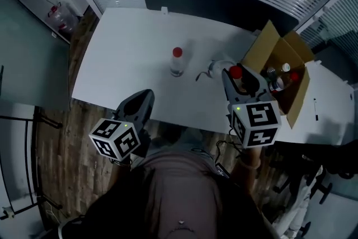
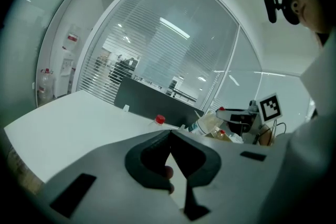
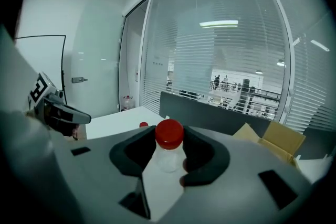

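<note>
My right gripper (image 1: 232,78) is shut on a clear bottle with a red cap (image 1: 235,71), held just below the cap above the table's right part. In the right gripper view the red cap (image 3: 169,134) stands up between the dark jaws. A second red-capped bottle (image 1: 177,61) stands upright mid-table, and shows small in the left gripper view (image 2: 159,119). My left gripper (image 1: 146,94) hangs over the table's near edge, jaw tips together, with nothing in it (image 2: 170,135).
An open cardboard box (image 1: 279,50) with several bottles (image 1: 278,80) sits at the right end of the white table (image 1: 123,53). A dark divider panel (image 1: 212,3) runs along the far edge. A thin dark cord (image 1: 200,74) lies near the right gripper.
</note>
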Tool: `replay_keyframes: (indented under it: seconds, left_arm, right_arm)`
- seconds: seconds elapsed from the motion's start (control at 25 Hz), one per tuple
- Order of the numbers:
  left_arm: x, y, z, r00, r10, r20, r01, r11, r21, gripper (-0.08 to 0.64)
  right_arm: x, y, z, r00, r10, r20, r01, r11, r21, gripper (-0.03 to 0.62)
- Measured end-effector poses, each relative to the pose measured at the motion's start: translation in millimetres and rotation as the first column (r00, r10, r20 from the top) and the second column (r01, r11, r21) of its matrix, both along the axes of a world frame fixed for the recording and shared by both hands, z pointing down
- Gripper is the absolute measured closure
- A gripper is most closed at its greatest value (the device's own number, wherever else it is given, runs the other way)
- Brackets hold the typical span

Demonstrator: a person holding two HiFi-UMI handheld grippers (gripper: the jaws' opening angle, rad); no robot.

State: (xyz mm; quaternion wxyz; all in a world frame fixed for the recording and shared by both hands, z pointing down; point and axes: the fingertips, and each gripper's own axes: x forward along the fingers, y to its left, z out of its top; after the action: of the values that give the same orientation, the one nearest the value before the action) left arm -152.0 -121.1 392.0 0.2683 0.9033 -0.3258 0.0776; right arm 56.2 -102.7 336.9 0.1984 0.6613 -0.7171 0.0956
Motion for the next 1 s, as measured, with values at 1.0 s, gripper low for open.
replay_keyframes:
  seconds: [1.0]
  left_arm:
    - [5, -19, 11, 0.994, -0.106, 0.024, 0.106, 0.994, -0.027, 0.552]
  right_arm:
    - [0, -58, 107, 0.995, -0.096, 0.021, 0.098, 0.971, -0.217, 0.420]
